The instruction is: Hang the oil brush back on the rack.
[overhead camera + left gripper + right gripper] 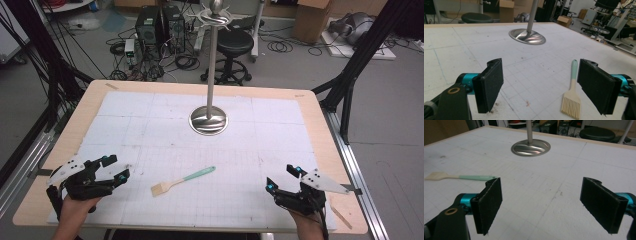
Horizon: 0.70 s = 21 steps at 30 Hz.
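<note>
Brush: a small pastry brush [182,180] with a mint-green handle and a flat, pale cream head cut into fine ribbed bristles; the handle turns cream where it meets the head.
Brush position: it lies flat on the white mat [150,120], near the front middle of the table [320,130], between the two grippers and apart from both. In the high view the head points toward the person's left and the handle runs up to the right.
Left gripper: the left gripper [115,168], held in the left hand [75,210] at the front left corner, has its jaws spread wide and holds nothing. In its own view the brush [572,93] lies on the mat just inside the right jaw, not touching it.
Right gripper: the right gripper [283,178], at the front right, is also wide open and empty. In its own view the brush [459,177] lies off to the left, beyond the left jaw.
Stand: a metal stand [210,117] with a round shiny base and a tall pole sits on the far middle of the mat, well apart from the brush.
Writing: none readable; the mat carries only a faint printed grid and small dark specks.
Edges and room: bare wood frames the mat on all sides. Open mat lies between brush and stand and around each gripper.
</note>
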{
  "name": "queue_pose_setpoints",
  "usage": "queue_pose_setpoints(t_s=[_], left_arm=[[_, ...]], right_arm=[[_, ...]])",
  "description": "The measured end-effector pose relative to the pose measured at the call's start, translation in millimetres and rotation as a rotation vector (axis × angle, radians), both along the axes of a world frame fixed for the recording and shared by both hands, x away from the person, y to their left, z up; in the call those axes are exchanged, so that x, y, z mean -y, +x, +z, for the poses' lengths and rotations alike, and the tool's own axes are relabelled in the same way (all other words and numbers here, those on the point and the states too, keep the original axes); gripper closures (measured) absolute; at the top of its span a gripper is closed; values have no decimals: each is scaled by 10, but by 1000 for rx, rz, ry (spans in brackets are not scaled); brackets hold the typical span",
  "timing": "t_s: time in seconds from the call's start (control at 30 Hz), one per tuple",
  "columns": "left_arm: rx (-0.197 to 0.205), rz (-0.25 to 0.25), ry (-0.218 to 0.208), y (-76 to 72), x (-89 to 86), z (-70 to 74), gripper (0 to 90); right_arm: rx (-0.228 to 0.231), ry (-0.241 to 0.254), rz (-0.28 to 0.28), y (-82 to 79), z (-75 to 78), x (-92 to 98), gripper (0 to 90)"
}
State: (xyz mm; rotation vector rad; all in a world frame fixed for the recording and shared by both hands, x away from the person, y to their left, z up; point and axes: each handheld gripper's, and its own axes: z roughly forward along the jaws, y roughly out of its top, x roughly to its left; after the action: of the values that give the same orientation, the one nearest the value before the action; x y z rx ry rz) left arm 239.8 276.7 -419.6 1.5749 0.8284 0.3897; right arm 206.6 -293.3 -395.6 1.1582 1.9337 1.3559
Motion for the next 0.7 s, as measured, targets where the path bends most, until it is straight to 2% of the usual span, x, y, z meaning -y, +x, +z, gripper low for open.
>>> queue_pose_setpoints(t_s=[0.1, 0.27, 0.43, 0.47, 0.57, 0.6, 0.7], left_arm=[[-3, -13, -4, 0, 22, 5, 236], [-36, -69, -4, 22, 129, -11, 236], [-41, -100, -3, 26, 196, -4, 242], [-59, -110, -2, 33, 240, 2, 241], [-62, -119, 22, 41, 298, 5, 245], [-67, -141, 51, 52, 362, -4, 260], [-75, -162, 73, 67, 426, -17, 276]], right_arm=[[2, 7, -9, -9, 1, 7, 174], [-3, 14, -11, -17, -2, 28, 174], [-1, 15, -11, -19, 0, 39, 174], [-10, 13, -7, -26, -3, 36, 174], [-7, 13, -4, -25, -4, 34, 174], [-8, 26, 5, -28, 0, 24, 174], [-7, 22, 15, -12, -2, 16, 174]])
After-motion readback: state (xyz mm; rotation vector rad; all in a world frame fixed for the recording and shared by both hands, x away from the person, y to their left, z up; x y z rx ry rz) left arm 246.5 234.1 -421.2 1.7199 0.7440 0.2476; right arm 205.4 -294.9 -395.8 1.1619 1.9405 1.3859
